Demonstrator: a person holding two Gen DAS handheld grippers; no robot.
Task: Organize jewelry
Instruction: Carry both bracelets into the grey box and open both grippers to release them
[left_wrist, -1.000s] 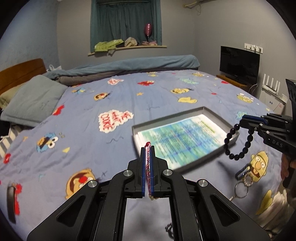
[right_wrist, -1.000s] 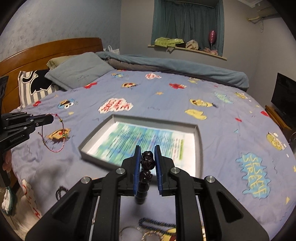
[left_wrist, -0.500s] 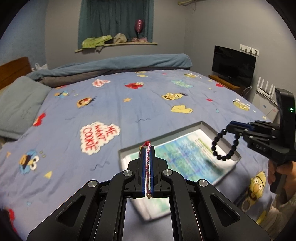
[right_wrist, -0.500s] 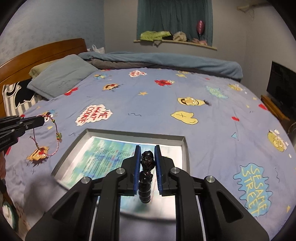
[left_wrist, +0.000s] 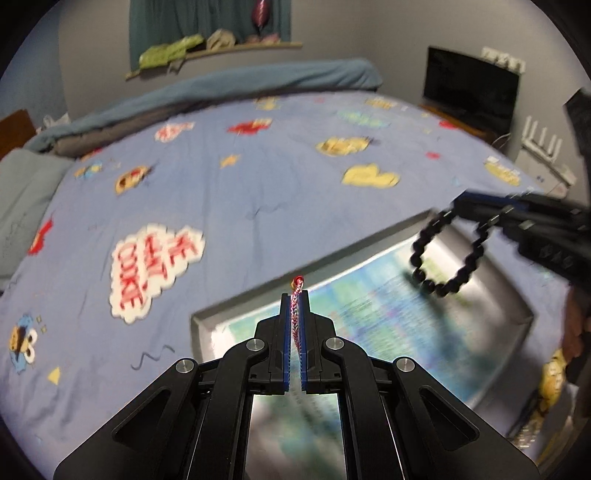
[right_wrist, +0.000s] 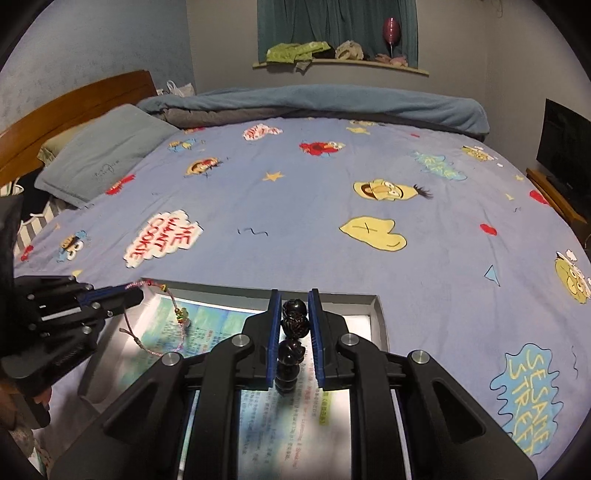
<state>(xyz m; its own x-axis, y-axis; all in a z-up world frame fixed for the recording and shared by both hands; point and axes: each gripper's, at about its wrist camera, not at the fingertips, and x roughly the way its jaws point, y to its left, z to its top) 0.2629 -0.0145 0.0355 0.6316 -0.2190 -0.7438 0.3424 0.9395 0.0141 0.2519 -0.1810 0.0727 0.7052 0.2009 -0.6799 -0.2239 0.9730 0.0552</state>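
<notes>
My left gripper (left_wrist: 294, 299) is shut on a thin pink and red braided string bracelet (left_wrist: 295, 317); in the right wrist view it (right_wrist: 136, 293) hangs as a loop (right_wrist: 159, 332) over the tray's left end. My right gripper (right_wrist: 294, 301) is shut on a black bead bracelet (right_wrist: 293, 325); in the left wrist view the bead loop (left_wrist: 447, 254) hangs from it (left_wrist: 461, 206) above the tray. The shallow grey tray (left_wrist: 207, 321), lined with a printed paper (right_wrist: 207, 332), lies on the bed under both grippers.
The tray rests on a blue cartoon-print bedspread (right_wrist: 295, 206). A grey pillow (right_wrist: 103, 151) and wooden headboard (right_wrist: 74, 99) are at far left, a rolled blue duvet (right_wrist: 332, 103) at the back, a TV (left_wrist: 469, 88) to the right.
Both grippers have moved forward over the tray, each still holding its bracelet. The two bracelets now hang above the tray's paper rather than over the bedspread beside it.
</notes>
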